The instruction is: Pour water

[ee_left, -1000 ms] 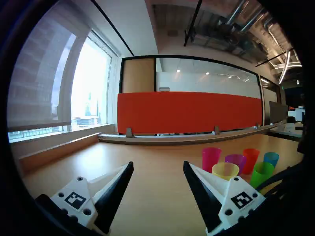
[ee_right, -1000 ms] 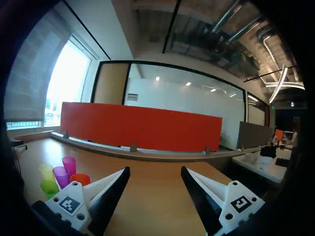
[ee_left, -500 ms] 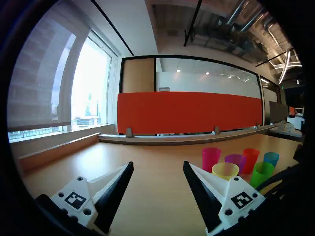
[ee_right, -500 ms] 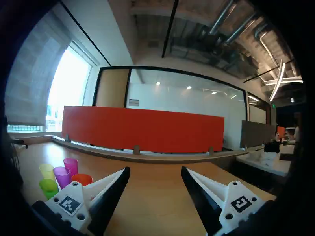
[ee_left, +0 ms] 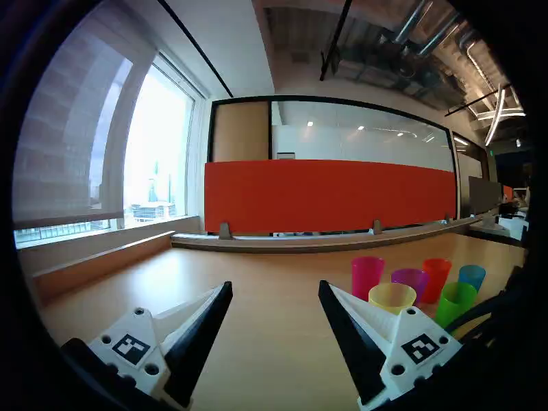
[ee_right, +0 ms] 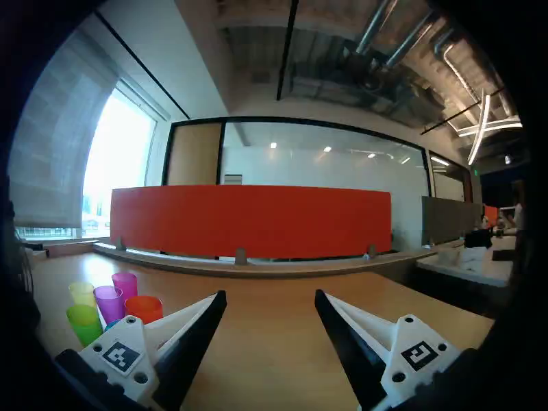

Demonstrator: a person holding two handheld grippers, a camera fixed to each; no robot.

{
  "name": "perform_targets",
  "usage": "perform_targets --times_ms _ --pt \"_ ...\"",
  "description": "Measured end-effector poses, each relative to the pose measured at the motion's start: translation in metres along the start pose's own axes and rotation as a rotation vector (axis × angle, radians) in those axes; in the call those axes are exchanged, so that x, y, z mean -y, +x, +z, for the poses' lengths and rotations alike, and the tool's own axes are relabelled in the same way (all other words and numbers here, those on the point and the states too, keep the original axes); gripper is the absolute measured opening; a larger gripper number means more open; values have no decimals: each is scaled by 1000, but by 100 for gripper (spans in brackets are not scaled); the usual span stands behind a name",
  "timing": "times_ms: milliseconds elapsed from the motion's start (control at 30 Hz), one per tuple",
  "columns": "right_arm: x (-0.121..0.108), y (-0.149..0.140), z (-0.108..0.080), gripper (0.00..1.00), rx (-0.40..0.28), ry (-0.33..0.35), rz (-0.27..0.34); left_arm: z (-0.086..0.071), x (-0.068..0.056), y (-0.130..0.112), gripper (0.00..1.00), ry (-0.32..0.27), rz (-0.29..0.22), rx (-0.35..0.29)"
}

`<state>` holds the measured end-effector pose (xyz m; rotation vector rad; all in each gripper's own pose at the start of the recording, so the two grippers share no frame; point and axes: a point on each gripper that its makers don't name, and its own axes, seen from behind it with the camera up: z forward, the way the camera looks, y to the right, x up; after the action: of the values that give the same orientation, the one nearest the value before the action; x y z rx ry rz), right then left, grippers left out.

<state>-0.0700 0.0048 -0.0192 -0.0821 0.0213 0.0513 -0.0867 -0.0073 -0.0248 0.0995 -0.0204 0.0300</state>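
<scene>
cups [ee_left: 392,297] stand clustered on the desk [ee_left: 274,264], left tool [ee_left: 275,283] and right tool [ee_right: 270,293] both spread wide.

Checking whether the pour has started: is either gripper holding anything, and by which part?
Nothing is held. The left gripper and right gripper are both open, and the coloured cups stand apart from them on the table.

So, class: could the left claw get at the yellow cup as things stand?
Probably yes. The left claw is open, and the yellow cup stands frontmost of the cups, just beyond one finger, nothing between; it needs a sideways shift.
</scene>
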Motion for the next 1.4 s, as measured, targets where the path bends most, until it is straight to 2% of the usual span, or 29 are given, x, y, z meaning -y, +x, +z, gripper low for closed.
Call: perform_targets --times_ms 300,700,1400 --pt "-2 -15 0 100 25 4 36 0 0 0 93 0 0 0" --pt "1 -28 2 100 57 2 18 0 0 0 93 0 0 0" --pt "1 -28 2 100 62 5 20 0 0 0 93 0 0 0"
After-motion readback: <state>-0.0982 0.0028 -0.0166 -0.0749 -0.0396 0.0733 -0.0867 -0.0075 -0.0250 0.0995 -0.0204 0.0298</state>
